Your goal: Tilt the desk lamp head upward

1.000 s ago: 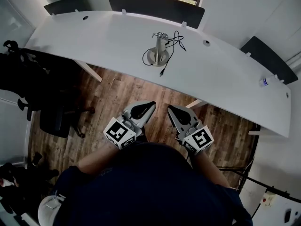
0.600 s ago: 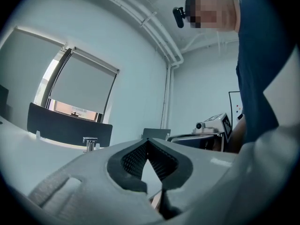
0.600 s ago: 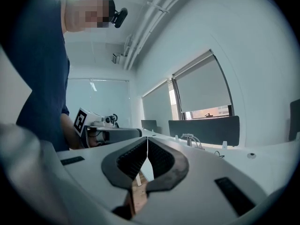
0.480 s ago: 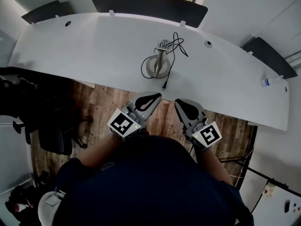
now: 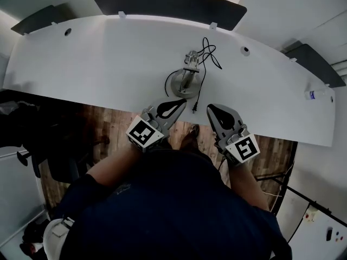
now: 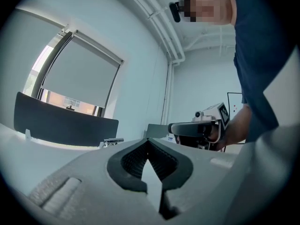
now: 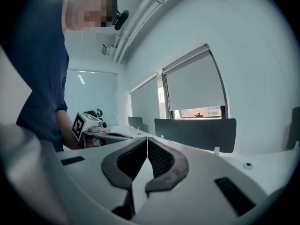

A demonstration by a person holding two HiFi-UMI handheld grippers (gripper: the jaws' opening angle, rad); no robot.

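I have both grippers at the near edge of the white desk [image 5: 97,53]; the left gripper [image 5: 183,101] has its jaws pressed together, holding nothing; the right gripper [image 5: 210,108] is likewise closed and empty; the lamp [image 5: 183,81] stands mid-desk just beyond them, untouched; its black cord [image 5: 209,50] trails behind it.

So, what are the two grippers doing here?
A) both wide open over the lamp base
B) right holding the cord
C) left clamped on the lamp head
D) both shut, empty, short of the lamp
D: the left gripper and right gripper each show jaws together with nothing between them, and the lamp stands apart from both, further in on the desk.
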